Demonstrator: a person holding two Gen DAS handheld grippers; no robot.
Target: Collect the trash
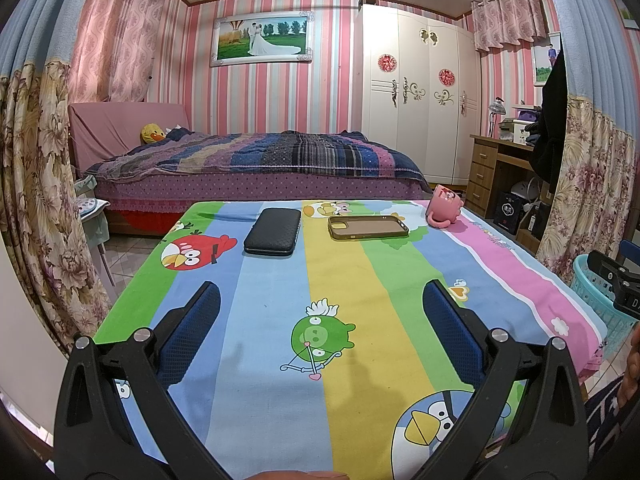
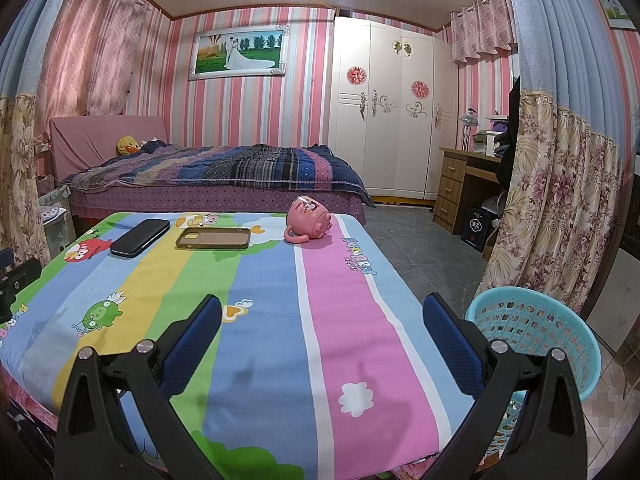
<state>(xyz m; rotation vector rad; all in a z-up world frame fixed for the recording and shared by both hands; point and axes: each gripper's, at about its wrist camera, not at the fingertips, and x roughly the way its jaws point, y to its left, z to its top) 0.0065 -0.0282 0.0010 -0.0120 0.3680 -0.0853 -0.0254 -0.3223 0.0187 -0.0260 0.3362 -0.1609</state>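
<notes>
A table under a colourful cartoon cloth (image 1: 280, 280) (image 2: 264, 280) fills both views. At its far end lie a black case (image 1: 273, 231) (image 2: 140, 237), a brownish phone case (image 1: 368, 227) (image 2: 213, 238) and a pink mug on its side (image 1: 445, 205) (image 2: 308, 219). A turquoise perforated basket (image 2: 536, 332) (image 1: 600, 300) stands on the floor by the table's right edge. My left gripper (image 1: 322, 300) hovers open over the cloth's near middle, nothing between its blue pads. My right gripper (image 2: 322, 312) is open too, above the pink stripe, its right finger in front of the basket.
A bed with a striped blanket (image 1: 256, 156) stands beyond the table. Further right are a white wardrobe (image 1: 416, 96) and a wooden desk with drawers (image 2: 456, 188). Floral curtains (image 1: 36, 200) (image 2: 560, 200) hang at both sides. Tiled floor (image 2: 420, 248) lies right of the table.
</notes>
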